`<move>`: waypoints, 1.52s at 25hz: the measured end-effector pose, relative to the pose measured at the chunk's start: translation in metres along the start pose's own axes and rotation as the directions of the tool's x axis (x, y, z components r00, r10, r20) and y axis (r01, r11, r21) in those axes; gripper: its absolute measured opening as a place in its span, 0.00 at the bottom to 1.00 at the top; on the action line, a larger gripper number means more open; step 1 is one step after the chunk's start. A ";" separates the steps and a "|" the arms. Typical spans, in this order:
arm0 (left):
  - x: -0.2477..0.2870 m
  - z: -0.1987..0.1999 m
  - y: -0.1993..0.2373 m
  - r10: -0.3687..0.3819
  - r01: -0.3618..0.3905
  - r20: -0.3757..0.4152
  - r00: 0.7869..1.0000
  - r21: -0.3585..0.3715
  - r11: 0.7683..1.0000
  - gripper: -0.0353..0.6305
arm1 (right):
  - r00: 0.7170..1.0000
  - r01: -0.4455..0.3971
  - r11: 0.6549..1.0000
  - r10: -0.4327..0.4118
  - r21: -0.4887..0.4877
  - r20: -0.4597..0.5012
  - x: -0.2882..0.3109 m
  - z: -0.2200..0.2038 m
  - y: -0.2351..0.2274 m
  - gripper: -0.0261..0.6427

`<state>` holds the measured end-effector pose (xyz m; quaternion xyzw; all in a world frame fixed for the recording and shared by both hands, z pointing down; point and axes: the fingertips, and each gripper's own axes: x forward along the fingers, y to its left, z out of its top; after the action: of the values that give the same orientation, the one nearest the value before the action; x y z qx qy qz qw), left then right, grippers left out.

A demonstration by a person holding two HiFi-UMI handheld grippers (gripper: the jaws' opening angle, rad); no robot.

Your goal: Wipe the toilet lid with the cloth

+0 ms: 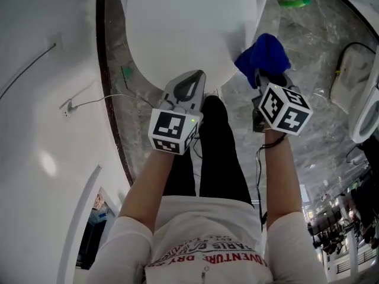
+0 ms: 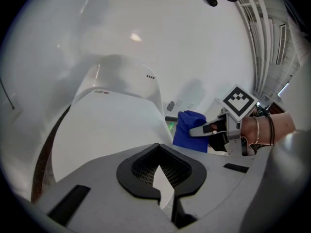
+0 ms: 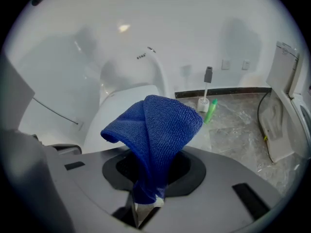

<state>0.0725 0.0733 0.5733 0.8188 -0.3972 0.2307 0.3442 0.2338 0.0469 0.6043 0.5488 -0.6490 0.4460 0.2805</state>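
The white toilet lid (image 1: 183,28) is closed and fills the top middle of the head view. My left gripper (image 1: 190,87) is shut and holds nothing, its tips just over the lid's near edge (image 2: 107,125). My right gripper (image 1: 259,78) is to the right of the lid, off its side, and is shut on a blue cloth (image 1: 263,55). In the right gripper view the cloth (image 3: 160,125) stands up in a fold from between the jaws, hiding part of the lid (image 3: 121,110). The left gripper view shows the cloth (image 2: 189,130) hanging beside the lid's right edge.
A green bottle (image 1: 294,3) and a toilet brush holder (image 3: 203,101) stand on the marble floor (image 1: 308,46) by the wall. Another white fixture (image 1: 355,81) with a cable stands at the right. The person's black-clad legs (image 1: 213,152) are in front of the toilet.
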 end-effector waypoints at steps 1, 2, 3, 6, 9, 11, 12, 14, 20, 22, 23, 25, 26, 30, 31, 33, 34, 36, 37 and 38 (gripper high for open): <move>-0.008 -0.002 0.007 0.003 -0.003 0.002 1.000 -0.005 1.000 0.06 | 1.000 -0.021 1.000 0.021 -0.017 0.010 -0.003 0.001 0.018 0.17; -0.017 -0.005 0.015 0.007 -0.007 0.003 1.000 -0.005 1.000 0.06 | 0.999 -0.045 0.998 0.045 -0.032 0.018 -0.005 0.002 0.037 0.17; -0.026 -0.006 0.023 0.010 -0.010 0.003 1.000 0.002 1.000 0.06 | 0.997 -0.071 0.997 0.072 -0.043 0.024 -0.006 0.003 0.058 0.17; -0.057 -0.007 0.053 0.025 -0.026 0.006 1.000 0.036 0.999 0.06 | 0.990 -0.139 0.989 0.141 -0.058 0.023 0.001 -0.005 0.120 0.17; -0.094 -0.012 0.097 0.070 -0.071 0.010 0.997 0.042 0.997 0.06 | 0.982 -0.190 0.980 0.190 -0.064 -0.004 0.013 -0.023 0.183 0.17; -0.120 -0.017 0.129 0.107 -0.108 0.014 0.994 0.029 0.994 0.06 | 0.975 -0.223 0.972 0.221 -0.077 -0.027 0.021 -0.038 0.223 0.17; -0.132 -0.021 0.145 0.125 -0.125 0.015 0.992 0.021 0.992 0.06 | 0.971 -0.238 0.967 0.235 -0.089 -0.041 0.025 -0.046 0.242 0.17; -0.152 -0.030 0.172 0.153 -0.153 0.012 0.988 0.011 0.988 0.06 | 0.964 -0.264 0.958 0.257 -0.114 -0.074 0.036 -0.062 0.275 0.17; -0.174 -0.070 0.215 0.168 -0.168 -0.003 0.986 -0.014 0.986 0.06 | 0.952 -0.295 0.942 0.276 -0.162 -0.132 0.083 -0.097 0.332 0.17; -0.171 -0.087 0.217 0.153 -0.153 -0.019 0.988 -0.022 0.988 0.06 | 0.955 -0.282 0.944 0.259 -0.174 -0.146 0.098 -0.105 0.337 0.17; -0.169 -0.093 0.217 0.145 -0.145 -0.026 0.989 -0.027 0.989 0.06 | 0.957 -0.274 0.945 0.248 -0.178 -0.151 0.104 -0.108 0.337 0.17; -0.167 -0.101 0.216 0.133 -0.134 -0.034 0.991 -0.041 0.990 0.06 | 0.960 -0.261 0.948 0.234 -0.182 -0.155 0.110 -0.110 0.336 0.17; -0.166 -0.102 0.214 0.128 -0.129 -0.035 0.991 -0.047 0.990 0.06 | 0.960 -0.259 0.949 0.233 -0.177 -0.156 0.110 -0.111 0.333 0.17; -0.152 -0.093 0.199 0.093 -0.094 -0.028 0.995 -0.034 0.995 0.06 | 0.960 -0.258 0.955 0.237 -0.143 -0.150 0.102 -0.106 0.314 0.17; -0.147 -0.088 0.196 0.087 -0.088 -0.026 0.996 -0.023 0.996 0.06 | 0.961 -0.255 0.956 0.235 -0.142 -0.144 0.100 -0.103 0.308 0.17; -0.137 -0.081 0.192 0.083 -0.084 -0.021 0.996 -0.009 0.996 0.06 | 0.963 -0.253 0.958 0.237 -0.133 -0.130 0.095 -0.101 0.296 0.17; -0.133 -0.079 0.188 0.081 -0.082 -0.021 0.996 -0.007 0.997 0.06 | 0.963 -0.253 0.959 0.238 -0.125 -0.126 0.092 -0.101 0.288 0.17; -0.124 -0.079 0.173 0.068 -0.069 -0.026 0.997 -0.005 0.998 0.06 | 0.965 -0.248 0.962 0.234 -0.113 -0.122 0.084 -0.104 0.271 0.17; -0.119 -0.080 0.163 0.058 -0.058 -0.032 0.998 0.000 0.998 0.06 | 0.966 -0.243 0.964 0.230 -0.108 -0.122 0.079 -0.105 0.261 0.17; -0.114 -0.080 0.152 0.048 -0.048 -0.037 0.998 0.006 0.999 0.06 | 0.967 -0.238 0.966 0.225 -0.103 -0.122 0.075 -0.107 0.251 0.17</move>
<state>-0.1244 0.1213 0.6098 0.8055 -0.4095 0.2553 0.3438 -0.0390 0.1067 0.6475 0.4268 -0.7173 0.4663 0.2930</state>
